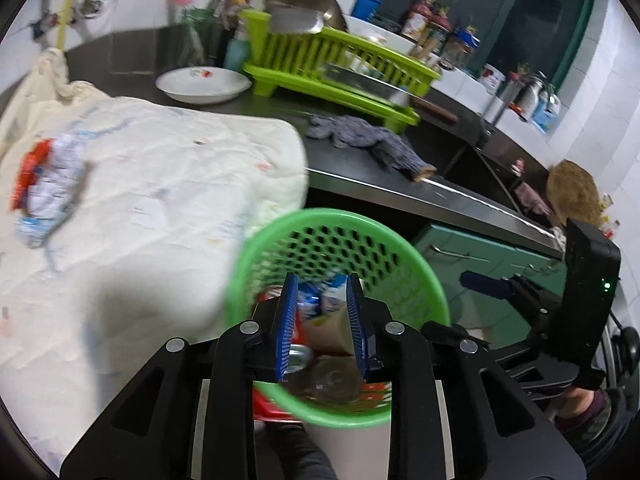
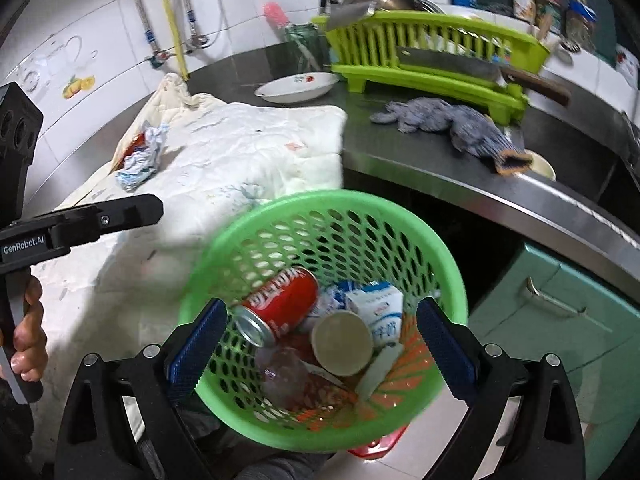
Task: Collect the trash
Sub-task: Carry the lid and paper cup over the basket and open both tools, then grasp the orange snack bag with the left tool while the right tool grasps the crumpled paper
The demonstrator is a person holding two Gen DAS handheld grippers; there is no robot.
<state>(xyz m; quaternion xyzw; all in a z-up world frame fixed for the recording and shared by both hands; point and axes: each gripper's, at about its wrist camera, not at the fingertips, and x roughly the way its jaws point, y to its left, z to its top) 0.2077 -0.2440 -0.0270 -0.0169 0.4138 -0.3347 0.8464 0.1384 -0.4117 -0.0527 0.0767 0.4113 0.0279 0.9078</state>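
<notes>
- Crumpled wrapper (image 2: 141,152): the last loose trash in view, lying on the white cloth (image 2: 240,152) at about ten o'clock from the basket, well apart from it.
- Left gripper (image 1: 322,312): poised over the basket's mouth, its blue pads slightly apart with nothing pinched between them; the trash seen through the gap lies below in the basket.
- Green basket (image 2: 256,216): low and central, just off the counter's edge, already holding a red can (image 2: 280,304), a small milk carton (image 2: 378,308) and a round lid (image 2: 342,342).
- Right gripper (image 2: 320,344): spread wide, its pads flanking the basket's sides; whether they press on it I cannot tell.
- Step in hand, as I judge: a drop-off into the basket.
- Next move: the left gripper should swing toward ten o'clock, open wider and close on the wrapper without snagging the cloth.
</notes>
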